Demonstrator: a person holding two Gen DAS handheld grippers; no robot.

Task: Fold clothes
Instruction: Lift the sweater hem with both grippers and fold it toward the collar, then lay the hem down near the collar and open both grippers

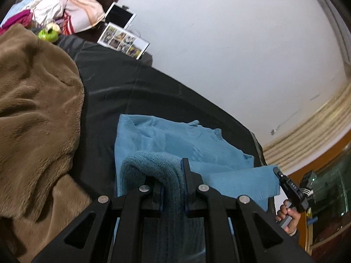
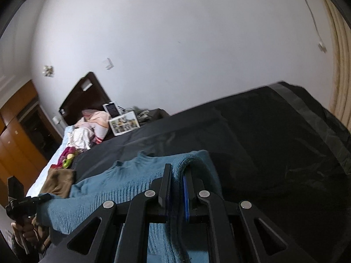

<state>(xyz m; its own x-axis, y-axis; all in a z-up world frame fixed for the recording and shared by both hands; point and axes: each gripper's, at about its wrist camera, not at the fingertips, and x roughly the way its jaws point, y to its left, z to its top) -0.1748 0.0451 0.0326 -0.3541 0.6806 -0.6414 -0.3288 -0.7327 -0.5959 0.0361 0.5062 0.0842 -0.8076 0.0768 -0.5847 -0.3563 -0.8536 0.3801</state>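
A blue knitted sweater [image 1: 166,138] lies on the black cover of a bed [image 1: 122,87]. My left gripper [image 1: 170,164] is shut on a thick bunch of the sweater's edge, which drapes over and between the jaws. My right gripper [image 2: 178,171] is shut on another edge of the same sweater [image 2: 122,184], lifted above the bed [image 2: 263,135]. In the left wrist view the right gripper [image 1: 276,171] shows at the right, holding the sweater's corner. In the right wrist view the left gripper [image 2: 43,197] shows at the far left, on the sweater's other end.
A brown fleece blanket [image 1: 37,100] lies left of the sweater. A heap of pink and white clothes [image 1: 54,8], a green toy [image 1: 49,34], a photo frame [image 1: 124,42] and a tablet [image 1: 120,15] lie by the headboard. A white wall and a curtain [image 2: 342,65] are behind.
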